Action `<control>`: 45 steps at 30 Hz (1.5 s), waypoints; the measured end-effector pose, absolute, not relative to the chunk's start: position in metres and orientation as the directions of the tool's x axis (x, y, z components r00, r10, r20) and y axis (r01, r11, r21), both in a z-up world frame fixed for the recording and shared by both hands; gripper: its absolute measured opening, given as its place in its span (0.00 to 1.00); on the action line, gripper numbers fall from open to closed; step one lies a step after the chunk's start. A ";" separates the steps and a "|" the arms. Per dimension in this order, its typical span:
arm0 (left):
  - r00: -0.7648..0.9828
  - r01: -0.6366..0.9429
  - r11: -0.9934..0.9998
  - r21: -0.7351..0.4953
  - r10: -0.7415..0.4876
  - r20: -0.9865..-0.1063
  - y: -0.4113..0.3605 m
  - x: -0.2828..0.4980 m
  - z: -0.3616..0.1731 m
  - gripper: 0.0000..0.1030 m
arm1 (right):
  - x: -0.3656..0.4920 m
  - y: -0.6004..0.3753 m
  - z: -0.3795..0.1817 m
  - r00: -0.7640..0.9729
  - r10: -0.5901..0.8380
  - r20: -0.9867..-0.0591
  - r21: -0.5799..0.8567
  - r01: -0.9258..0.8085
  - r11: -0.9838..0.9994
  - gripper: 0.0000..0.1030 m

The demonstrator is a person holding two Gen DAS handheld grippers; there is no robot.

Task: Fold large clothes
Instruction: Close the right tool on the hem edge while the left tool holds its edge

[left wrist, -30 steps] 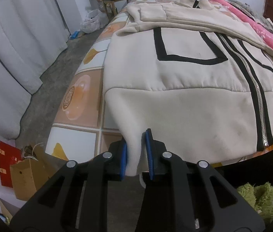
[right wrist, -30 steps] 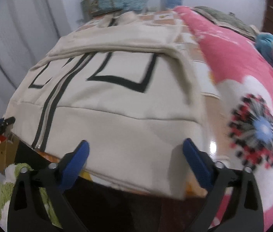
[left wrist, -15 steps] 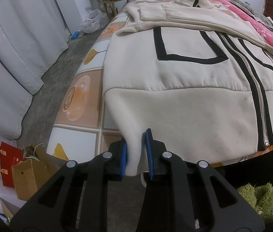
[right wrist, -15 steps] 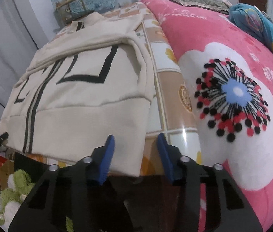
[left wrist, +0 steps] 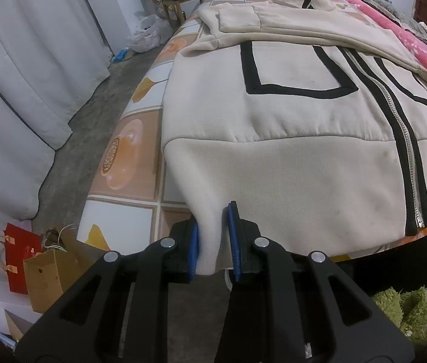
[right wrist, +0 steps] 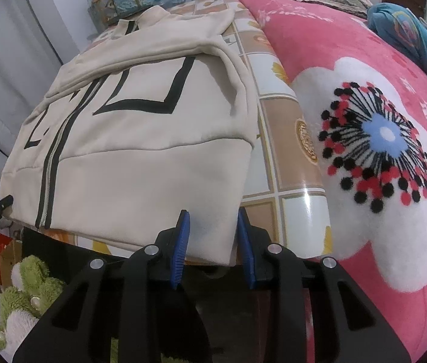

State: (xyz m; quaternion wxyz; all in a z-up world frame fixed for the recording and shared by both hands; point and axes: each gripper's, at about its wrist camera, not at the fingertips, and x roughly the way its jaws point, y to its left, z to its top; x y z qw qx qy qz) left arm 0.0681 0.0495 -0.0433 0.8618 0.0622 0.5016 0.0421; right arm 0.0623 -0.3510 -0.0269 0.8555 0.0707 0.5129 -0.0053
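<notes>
While the cream jacket [left wrist: 289, 127] lies flat on the tiled bed cover [left wrist: 128, 154], hem hanging over the near edge, left gripper [left wrist: 213, 242] pinches the hem's left corner tight. Right gripper [right wrist: 211, 236] is closing around the right corner; pads look just off the cloth. Pink blanket [right wrist: 364, 106] sits beside the jacket.
</notes>
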 end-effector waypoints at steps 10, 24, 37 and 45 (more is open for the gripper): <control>0.488 -0.007 0.986 0.166 0.148 -0.860 0.048 0.068 -0.043 0.17 | 0.064 -0.350 -0.028 0.472 0.059 -0.879 0.110 0.079 0.991 0.30; 0.488 -0.002 0.983 0.181 0.160 -0.858 0.047 0.068 -0.042 0.17 | 0.066 -0.347 -0.030 0.475 0.042 -0.879 0.083 0.067 0.994 0.30; 0.490 -0.001 0.983 0.186 0.163 -0.856 0.047 0.068 -0.042 0.17 | 0.065 -0.341 -0.030 0.479 0.006 -0.878 0.032 0.046 0.998 0.30; 0.508 0.008 0.979 0.204 0.172 -0.844 0.046 0.065 -0.043 0.17 | 0.063 -0.337 -0.027 0.495 -0.028 -0.868 -0.020 0.022 1.000 0.15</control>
